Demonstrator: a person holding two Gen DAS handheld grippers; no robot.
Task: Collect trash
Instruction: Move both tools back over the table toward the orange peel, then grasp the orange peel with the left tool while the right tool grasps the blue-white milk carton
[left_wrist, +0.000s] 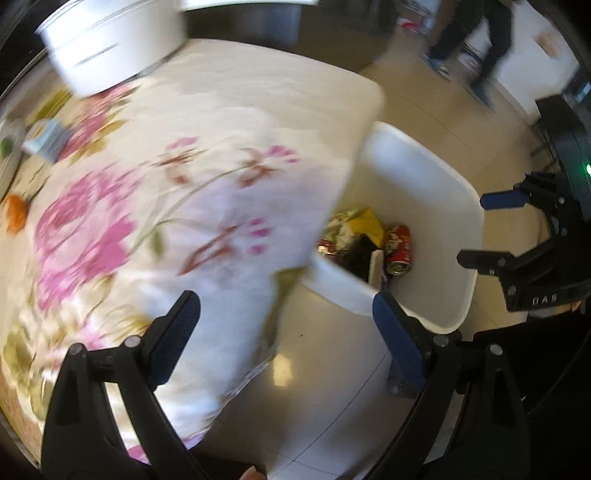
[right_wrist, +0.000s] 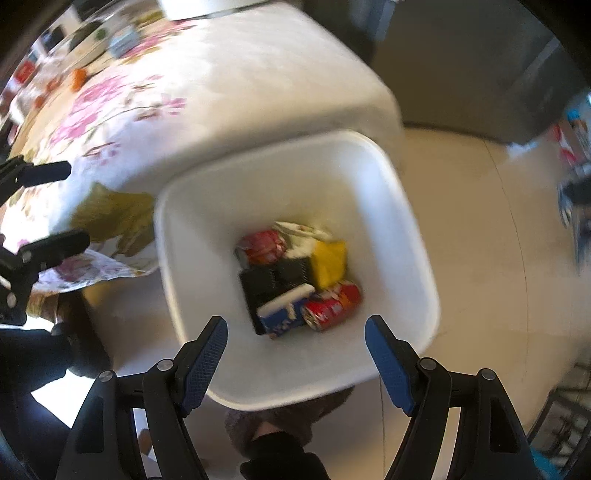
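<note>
White bin (right_wrist: 391, 206) — centre frame, beside floral-clothed table (right_wrist: 258, 74) — holding red can (right_wrist: 332, 306), yellow wrapper (right_wrist: 328, 262), black item. Right gripper (right_wrist: 295, 354) spread, empty, above it; left gripper (left_wrist: 286, 332) spread, empty.

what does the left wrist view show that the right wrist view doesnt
Only the left wrist view: a white tub at the table's far end, and a person's legs walking in the background.

Only the right wrist view: the whole bin floor, with a blue and white box, a black item and a second red can.

Both: the white bin beside the floral tablecloth, a red can, a yellow wrapper, and both tools open and empty, left tool and right tool.
</note>
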